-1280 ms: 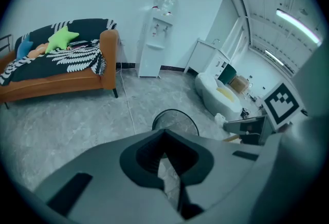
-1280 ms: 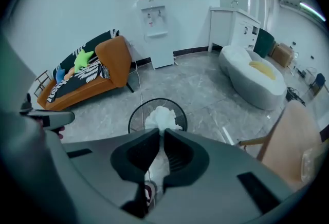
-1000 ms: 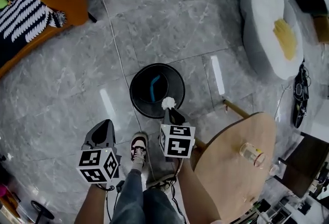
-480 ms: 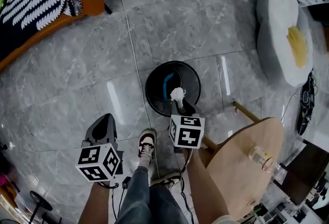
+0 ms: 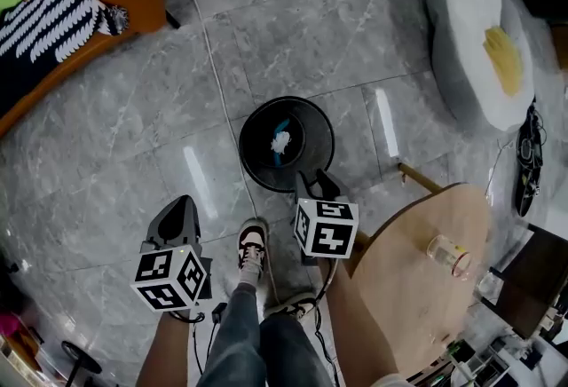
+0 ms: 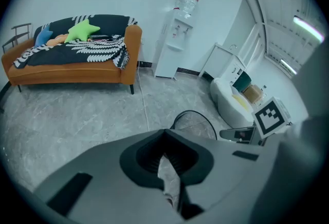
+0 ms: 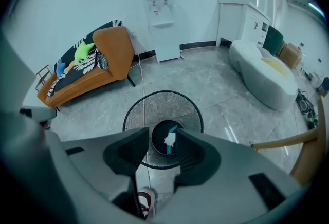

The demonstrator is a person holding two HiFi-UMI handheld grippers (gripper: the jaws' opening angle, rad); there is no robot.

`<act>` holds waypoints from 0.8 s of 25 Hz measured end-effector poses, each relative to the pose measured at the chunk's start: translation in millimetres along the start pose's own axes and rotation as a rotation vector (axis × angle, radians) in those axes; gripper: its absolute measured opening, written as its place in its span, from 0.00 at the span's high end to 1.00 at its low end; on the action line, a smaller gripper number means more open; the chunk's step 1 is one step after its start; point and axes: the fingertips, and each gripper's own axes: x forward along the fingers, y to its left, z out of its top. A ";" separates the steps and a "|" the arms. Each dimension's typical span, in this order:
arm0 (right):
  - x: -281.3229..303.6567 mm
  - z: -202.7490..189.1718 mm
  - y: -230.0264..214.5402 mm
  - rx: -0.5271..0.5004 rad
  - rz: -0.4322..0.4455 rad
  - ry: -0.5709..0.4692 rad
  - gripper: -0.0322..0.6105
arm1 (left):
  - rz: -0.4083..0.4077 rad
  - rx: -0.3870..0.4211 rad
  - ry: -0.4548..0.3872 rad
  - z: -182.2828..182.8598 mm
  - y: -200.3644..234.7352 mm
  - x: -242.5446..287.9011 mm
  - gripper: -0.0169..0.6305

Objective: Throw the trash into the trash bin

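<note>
Crumpled white paper trash (image 5: 280, 143) is lying inside the black round wire-mesh bin (image 5: 257, 174), directly below the right gripper (image 5: 317, 185), whose empty jaws have just been opening to drop it. The left gripper (image 5: 182, 208) is clamping another white paper wad (image 6: 169, 187), probably awaiting its turn.

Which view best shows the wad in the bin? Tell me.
Head view: looks straight down into the trash bin, white wad unobstructed. Right gripper view shows it small, framed by the right tool. Left gripper view shows only the bin's rim.
</note>
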 end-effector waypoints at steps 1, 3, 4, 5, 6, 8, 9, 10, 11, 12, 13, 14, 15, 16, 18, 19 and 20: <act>-5.3 0.2 -2.4 0.008 -0.001 -0.006 0.69 | -0.005 0.007 -0.002 1.0 -3.7 -0.6 0.99; -18.5 2.4 -6.3 0.028 -0.002 -0.024 0.69 | -0.015 0.020 -0.006 3.5 -11.4 -2.8 0.99; -26.1 4.0 -8.0 0.039 -0.002 -0.035 0.69 | -0.020 0.026 -0.009 4.8 -15.5 -4.3 0.99; -34.2 5.8 -9.6 0.048 -0.002 -0.048 0.69 | -0.024 0.032 -0.011 6.1 -20.0 -6.0 0.99; -42.7 7.6 -11.2 0.056 -0.002 -0.061 0.69 | -0.029 0.038 -0.014 7.3 -24.7 -7.9 0.99; -60.3 11.3 -14.5 0.066 -0.003 -0.089 0.69 | -0.040 0.052 -0.019 9.4 -35.6 -12.0 0.99; -69.7 13.1 -16.3 0.071 -0.003 -0.104 0.69 | -0.048 0.059 -0.022 10.5 -41.9 -14.3 0.99; -79.6 14.9 -18.4 0.078 -0.004 -0.119 0.69 | -0.056 0.067 -0.024 11.2 -48.8 -16.7 0.99; -90.4 16.5 -20.7 0.085 -0.004 -0.134 0.69 | -0.066 0.076 -0.026 11.6 -56.4 -19.4 0.99; -102.0 17.6 -22.9 0.094 -0.003 -0.150 0.69 | -0.076 0.086 -0.026 11.4 -64.6 -22.4 0.99; -114.3 18.3 -25.1 0.104 -0.002 -0.167 0.69 | -0.087 0.097 -0.025 10.9 -73.3 -25.6 0.99; -127.2 18.3 -27.2 0.115 -0.001 -0.185 0.69 | -0.100 0.108 -0.024 10.4 -82.5 -28.9 0.99; -140.4 17.4 -29.2 0.128 0.001 -0.202 0.69 | -0.114 0.120 -0.023 9.9 -92.1 -32.3 0.99; -154.0 15.5 -31.2 0.143 0.001 -0.219 0.69 | -0.128 0.132 -0.023 9.5 -101.9 -36.1 0.99; -181.3 8.4 -36.2 0.171 -0.001 -0.248 0.69 | -0.156 0.154 -0.023 8.1 -122.0 -44.1 0.99; -194.5 3.1 -40.0 0.184 -0.007 -0.261 0.69 | -0.169 0.164 -0.022 6.7 -132.1 -47.8 0.99; -207.2 -3.7 -45.0 0.199 -0.018 -0.273 0.69 | -0.182 0.174 -0.021 4.4 -142.4 -50.8 0.99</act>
